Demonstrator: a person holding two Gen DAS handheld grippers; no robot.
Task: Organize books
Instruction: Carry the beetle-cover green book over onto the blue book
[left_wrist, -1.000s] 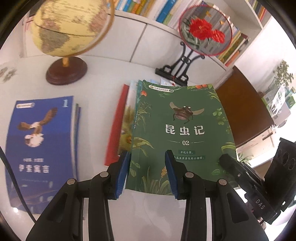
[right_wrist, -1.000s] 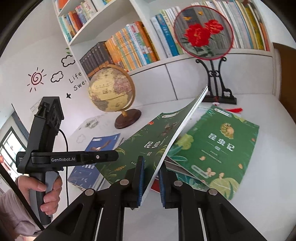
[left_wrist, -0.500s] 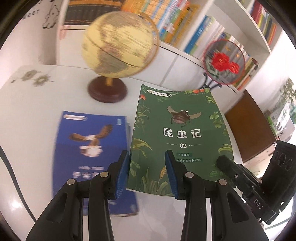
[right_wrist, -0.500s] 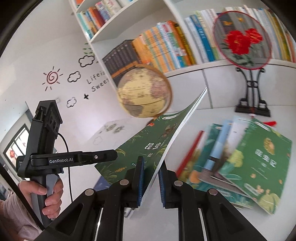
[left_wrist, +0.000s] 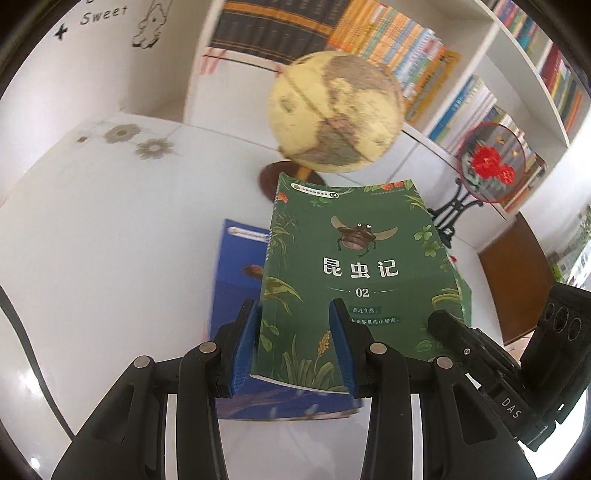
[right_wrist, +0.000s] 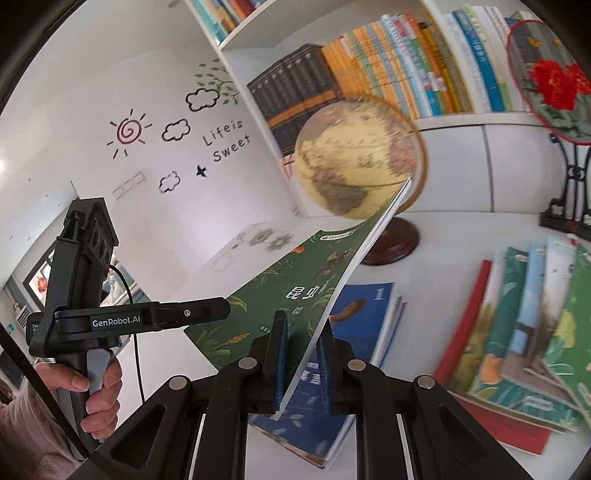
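Observation:
The green book (left_wrist: 354, 266) with a beetle on its cover hangs tilted above the table. My right gripper (right_wrist: 301, 354) is shut on its page edge (right_wrist: 373, 236). My left gripper (left_wrist: 295, 343) is open. Its left pad (left_wrist: 247, 343) lies against the spine and its right finger (left_wrist: 341, 343) over the cover, without pinching. In the right wrist view the left gripper (right_wrist: 221, 310) sits on the cover side, held by a hand (right_wrist: 99, 391). A blue book (left_wrist: 236, 273) (right_wrist: 369, 314) lies flat right under the green one.
A globe (left_wrist: 332, 110) (right_wrist: 358, 158) stands just behind the lifted book. Several books (right_wrist: 517, 332) lie fanned out on the white table (left_wrist: 110, 240) to the right. A round red-flower fan on a black stand (left_wrist: 491, 162) and packed bookshelves (right_wrist: 406, 74) line the back.
Both grippers have moved left together with the green book, from above the fanned pile to above the blue book. The globe now sits directly behind it.

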